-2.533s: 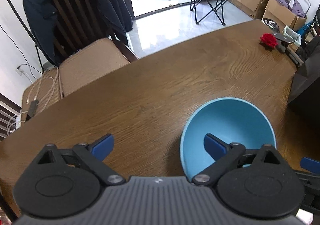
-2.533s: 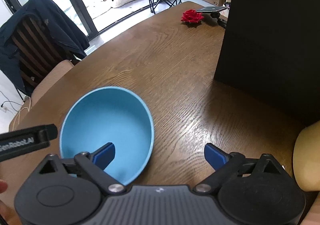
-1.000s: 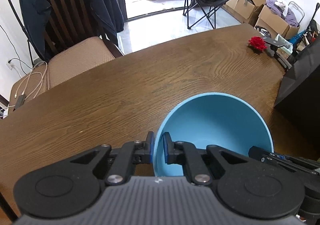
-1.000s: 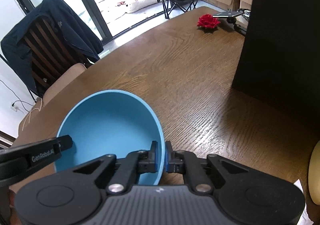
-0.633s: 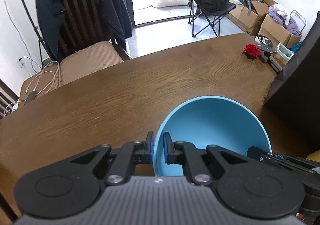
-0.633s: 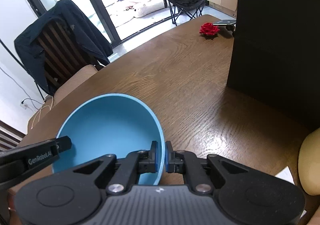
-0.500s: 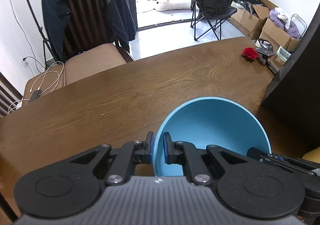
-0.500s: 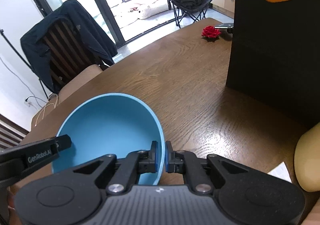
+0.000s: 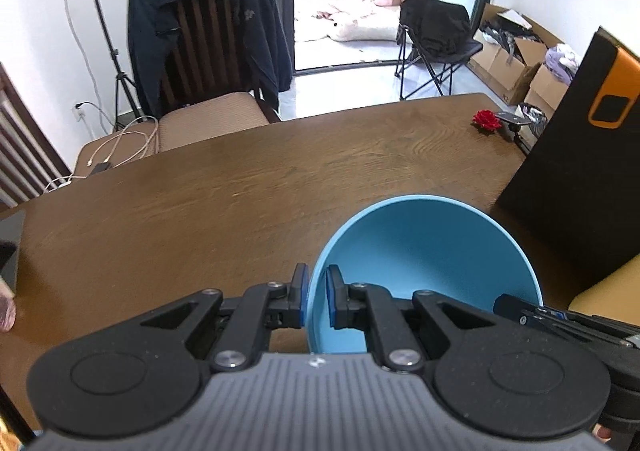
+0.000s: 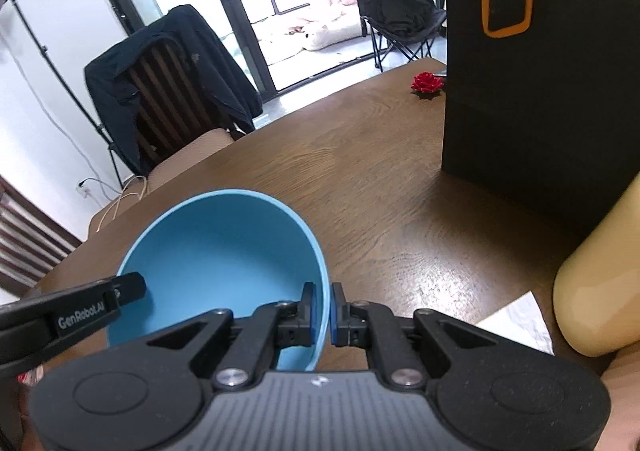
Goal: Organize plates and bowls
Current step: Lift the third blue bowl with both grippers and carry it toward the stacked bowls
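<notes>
**Both claws pinching the rim of the blue bowl**

Your left claw (image 9: 317,295) is closed down on the near-left rim of the round, matte light-blue bowl (image 9: 424,251), one blue pad outside the wall and one inside, both pressed against it. Your right claw (image 10: 322,309) grips the opposite side the same way: in the right wrist view its pads clamp the bowl's (image 10: 216,251) near-right rim, with only the thin wall between them. So the bowl sits between your two claws, its open mouth facing up and away from you, tilted slightly toward the far side.

Beneath the bowl is the dark brown wood-grain table (image 9: 200,203); whether the bowl's base touches it cannot be told from these views.

In the left wrist view the right claw's black body enters at the lower right, beside the bowl's rim. To the right of the bowl stands a tall black bag with an orange strap patch (image 10: 532,63), and a small red fabric rose (image 10: 427,83) lies at the table's far right edge. A pale yellow rounded object (image 10: 596,283) sits near right. Across the table, a wooden chair draped with a dark jacket (image 9: 208,35) faces you.
</notes>
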